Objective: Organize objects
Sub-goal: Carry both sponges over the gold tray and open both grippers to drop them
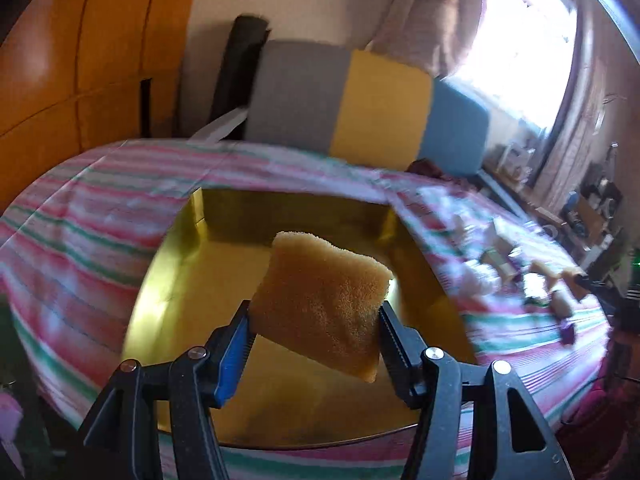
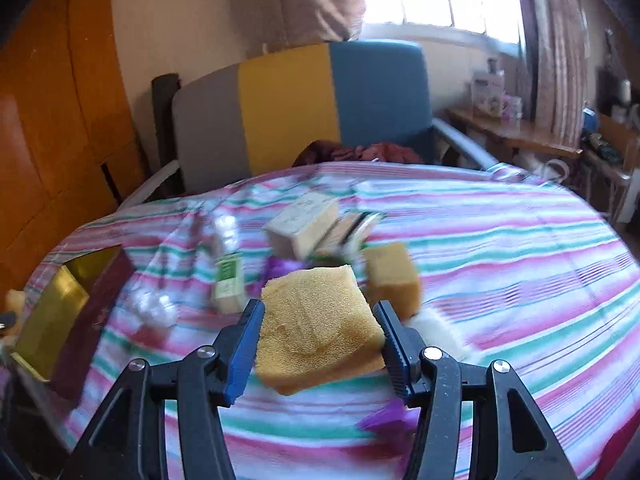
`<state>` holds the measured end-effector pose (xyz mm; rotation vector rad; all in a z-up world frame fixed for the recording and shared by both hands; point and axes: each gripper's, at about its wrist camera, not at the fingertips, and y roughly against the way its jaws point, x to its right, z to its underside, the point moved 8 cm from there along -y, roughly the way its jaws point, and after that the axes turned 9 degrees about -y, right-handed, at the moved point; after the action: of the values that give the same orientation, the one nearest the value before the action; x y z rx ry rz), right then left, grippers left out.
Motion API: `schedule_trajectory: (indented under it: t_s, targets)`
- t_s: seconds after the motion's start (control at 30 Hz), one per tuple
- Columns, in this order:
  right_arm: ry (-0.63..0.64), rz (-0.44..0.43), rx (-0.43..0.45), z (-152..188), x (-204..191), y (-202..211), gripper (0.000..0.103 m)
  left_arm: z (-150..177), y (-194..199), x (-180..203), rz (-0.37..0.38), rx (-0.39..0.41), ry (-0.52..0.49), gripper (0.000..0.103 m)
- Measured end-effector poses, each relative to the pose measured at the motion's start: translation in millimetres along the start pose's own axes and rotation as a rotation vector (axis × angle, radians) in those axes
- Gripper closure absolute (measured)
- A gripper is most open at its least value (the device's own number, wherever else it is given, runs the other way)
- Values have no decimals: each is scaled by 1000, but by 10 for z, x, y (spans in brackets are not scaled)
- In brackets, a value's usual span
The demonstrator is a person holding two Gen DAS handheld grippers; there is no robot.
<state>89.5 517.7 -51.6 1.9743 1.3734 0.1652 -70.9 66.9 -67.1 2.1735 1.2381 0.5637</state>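
In the left wrist view my left gripper [image 1: 316, 320] is shut on a tan sponge [image 1: 324, 304], held tilted in the air over the gold inside of an open box [image 1: 208, 280]. In the right wrist view my right gripper [image 2: 320, 328] is shut on another tan sponge [image 2: 316, 328], lifted above the striped cloth. A third sponge [image 2: 394, 276] lies on the cloth just beyond it. The same gold box [image 2: 52, 320] shows at the left edge of that view, dark red on its outside.
A pile of small things sits mid-table: a cream box [image 2: 304, 224], a green-and-white carton [image 2: 228, 284], clear wrappers [image 2: 154, 308], purple scraps [image 2: 384, 420]. A grey, yellow and blue chair [image 2: 296, 108] stands behind the table. A side shelf [image 2: 516, 136] stands at the right.
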Motion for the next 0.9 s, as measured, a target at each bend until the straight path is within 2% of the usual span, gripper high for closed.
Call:
schedule_trajectory:
  t_s: [0.17,0.3,0.53,0.63,0.8,0.9]
  targets:
    - [83,-139,-26,239,-774,83,46,130,-143,-360,-80,-54,58,43]
    - [139,-267,-55,432,-1475,160,46,178,-199,-450,-160,-65,17,43]
    - [219,-475,-110,784,-2611,286,46,256,-310,-613,-210,-126,29,42]
    - [254,-509,-122,881,-2907,287,46,300,-341,-686,-246,-161,59,39]
    - [270,-524,-193,1091,-3255,129,46,308,-309,-687,-196,-191,139,34]
    - [295,-514,-226,1235,-3373,31,46,250,-185,-722,-186,-159,200,34]
